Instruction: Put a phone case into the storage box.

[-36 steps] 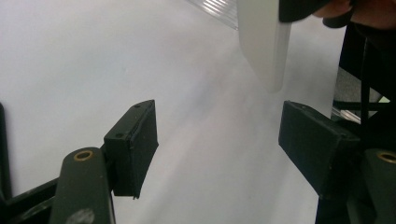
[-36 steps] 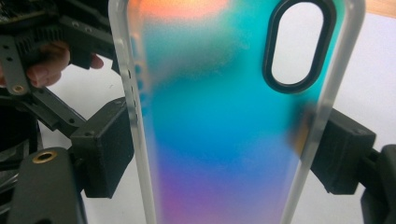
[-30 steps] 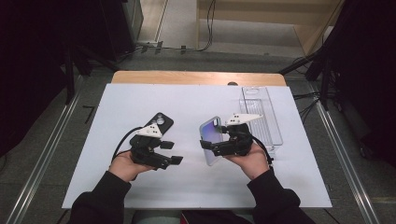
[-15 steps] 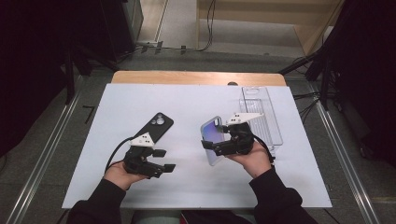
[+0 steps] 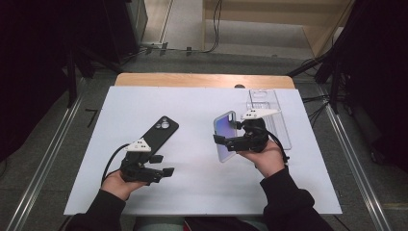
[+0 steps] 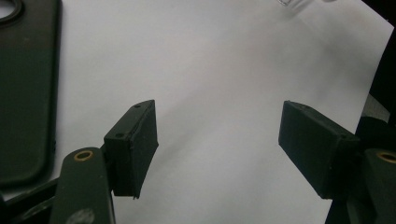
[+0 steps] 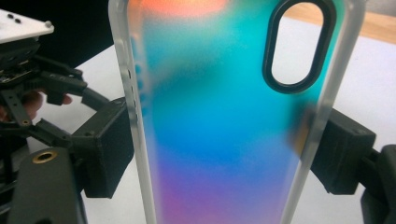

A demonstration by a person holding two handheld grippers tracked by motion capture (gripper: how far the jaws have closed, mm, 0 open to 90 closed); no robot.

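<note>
Right tool [image 5: 225,142]: your jaws are clamped across the width of the iridescent phone case [image 5: 224,135], one pad on each long edge. In the right gripper view the case [image 7: 224,116] stands upright between the pads, frosted rim on both sides, colour running from orange at the top through teal and blue to violet lower down. Its oval camera cutout sits near the top, on that view's right. In the high view you hold the case lifted off the white surface [image 5: 202,110], tilted up on its long edge, right of centre.

Left tool [image 5: 163,171]: jaws stand apart, nothing between them. The left gripper view shows bare white surface in the gap between the two black pads [image 6: 133,147]. Your left hand [image 5: 118,183] holds the tool low, near the front edge of the surface, left of centre.

Black phone case [image 5: 159,132]: lies flat on the surface, angled, camera cutout at its far end. It sits just beyond the left tool; I cannot tell whether they touch. In the left gripper view it runs along the left edge [image 6: 28,93], beside the jaws, not between them.

Clear phone case [image 5: 264,103]: lies flat at the far right of the surface, just behind the right tool.
</note>
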